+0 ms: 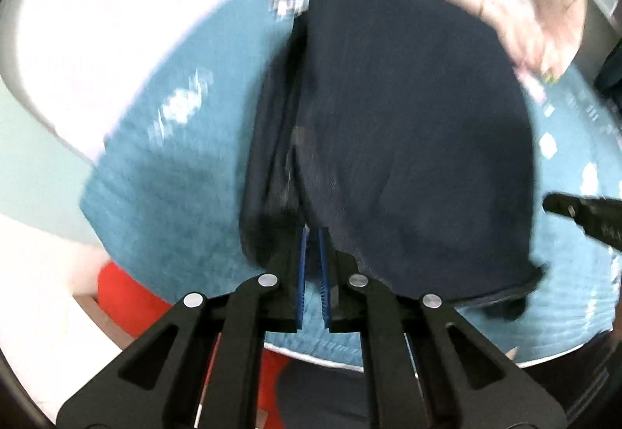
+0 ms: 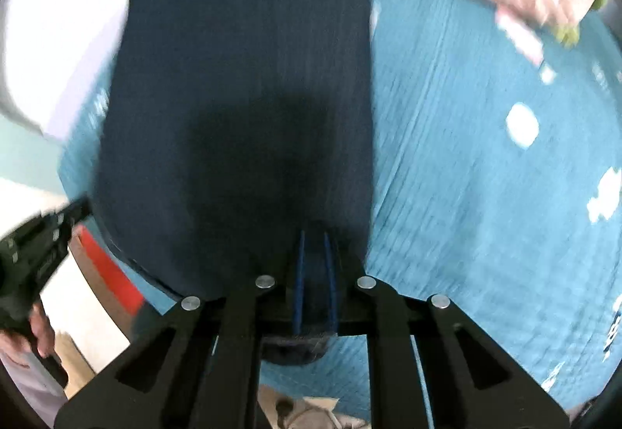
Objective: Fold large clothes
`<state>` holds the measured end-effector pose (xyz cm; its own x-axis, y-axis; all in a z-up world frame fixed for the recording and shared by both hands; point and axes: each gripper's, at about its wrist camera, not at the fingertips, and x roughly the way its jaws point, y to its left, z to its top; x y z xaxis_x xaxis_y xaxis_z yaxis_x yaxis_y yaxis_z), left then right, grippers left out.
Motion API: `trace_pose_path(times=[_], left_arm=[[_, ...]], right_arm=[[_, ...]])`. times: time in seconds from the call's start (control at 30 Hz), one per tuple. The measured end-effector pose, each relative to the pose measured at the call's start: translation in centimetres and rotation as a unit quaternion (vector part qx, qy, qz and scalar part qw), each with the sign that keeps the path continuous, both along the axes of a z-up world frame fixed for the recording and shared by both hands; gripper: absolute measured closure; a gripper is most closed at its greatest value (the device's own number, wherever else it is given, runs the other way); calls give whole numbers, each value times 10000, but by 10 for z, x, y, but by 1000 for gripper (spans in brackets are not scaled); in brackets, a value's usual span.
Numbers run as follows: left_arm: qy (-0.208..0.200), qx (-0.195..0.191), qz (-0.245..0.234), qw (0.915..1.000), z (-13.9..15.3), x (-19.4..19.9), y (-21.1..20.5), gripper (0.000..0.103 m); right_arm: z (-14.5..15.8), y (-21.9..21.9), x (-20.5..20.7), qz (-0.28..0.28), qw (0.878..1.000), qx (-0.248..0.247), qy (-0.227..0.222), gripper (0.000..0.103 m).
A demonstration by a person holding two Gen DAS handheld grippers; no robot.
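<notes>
One navy garment (image 1: 408, 125) spread on blue quilted bed cover (image 1: 175, 172), pink cloth (image 1: 525, 1) beyond. Two grippers: left gripper (image 1: 313, 234) fingers nearly together, pinching garment's near edge; right gripper (image 2: 314, 238) fingers clamping hem, fabric bunched between.

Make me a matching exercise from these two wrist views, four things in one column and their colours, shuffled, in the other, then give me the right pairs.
Things:
1. garment
2. bed cover
3. pads on the left gripper fingers
4. panel below the bed edge at lower left

Colours:
A. red
B. dark navy
C. bright blue
D. teal with white patches

Pairs: 1-B, 2-D, 3-C, 4-A

The right gripper has the same bright blue pads, closed on the garment's near edge. Both views are motion-blurred.
</notes>
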<state>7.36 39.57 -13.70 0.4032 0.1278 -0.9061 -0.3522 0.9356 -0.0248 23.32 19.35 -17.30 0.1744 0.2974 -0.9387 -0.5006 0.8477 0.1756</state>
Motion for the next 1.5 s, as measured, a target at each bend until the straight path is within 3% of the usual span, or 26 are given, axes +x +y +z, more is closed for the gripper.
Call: trace_pose_path(times=[0.13, 0.23, 0.3, 0.37, 0.43, 0.5, 0.67, 0.77, 0.83, 0.9, 0.97, 1.0, 1.03, 1.13, 1.23, 1.3, 1.43, 1.5], left_arm=[[-439, -121, -59, 9989, 37, 52, 12, 95], [-621, -310, 25, 9976, 40, 99, 32, 95], [-639, -448, 120, 9969, 32, 140, 46, 95], [-531, -268, 213, 9980, 20, 172, 65, 95], [-120, -95, 389, 9991, -4, 201, 77, 95], [277, -205, 499, 9982, -35, 227, 87, 96], [219, 123, 672, 9974, -54, 243, 85, 97], [331, 237, 619, 9972, -42, 237, 79, 97], [270, 353, 427, 9981, -26, 221, 69, 97], [63, 218, 345, 9991, -15, 206, 65, 96], [-207, 78, 284, 9994, -6, 184, 55, 96], [-323, 106, 222, 9992, -5, 172, 45, 96], [-297, 159, 144, 9993, -10, 165, 36, 96], [-173, 313, 128, 9993, -33, 134, 13, 97], [-264, 524, 207, 9981, -43, 94, -2, 97], [-305, 464, 210, 9982, -46, 75, -9, 97], [-274, 381, 287, 9985, -54, 44, -19, 97], [-170, 298, 289, 9990, -61, 33, -24, 97]], right_arm=[[28, 18, 73, -146, 9995, -14, -291, 93], [25, 40, 119, -238, 9991, -113, -334, 93], [21, 51, 138, -280, 9982, -272, -456, 93], [3, 62, 166, -380, 9975, -488, -343, 93], [-8, 74, 167, -310, 9959, -826, -200, 93], [-21, 86, 172, -111, 9932, -1121, -281, 93], [-46, 102, 180, -152, 9853, -1548, -705, 93], [-33, 103, 171, -90, 9825, -1607, -936, 94], [-17, 93, 160, -74, 9845, -1397, -1060, 94], [1, 77, 147, -79, 9922, -748, -998, 94], [10, 64, 133, -47, 9981, -10, -610, 97], [9, 63, 127, 64, 9989, 108, -461, 97], [4, 65, 118, 191, 9994, 27, -301, 98], [-2, 55, 83, 333, 9976, -214, -565, 98], [-12, 30, 48, 331, 9994, 36, -99, 98], [-19, 20, 25, 410, 9987, -89, -287, 98], [-52, -6, -13, 242, 9995, -179, 52, 98], [-54, -13, -28, 265, 9991, -231, -239, 98]])
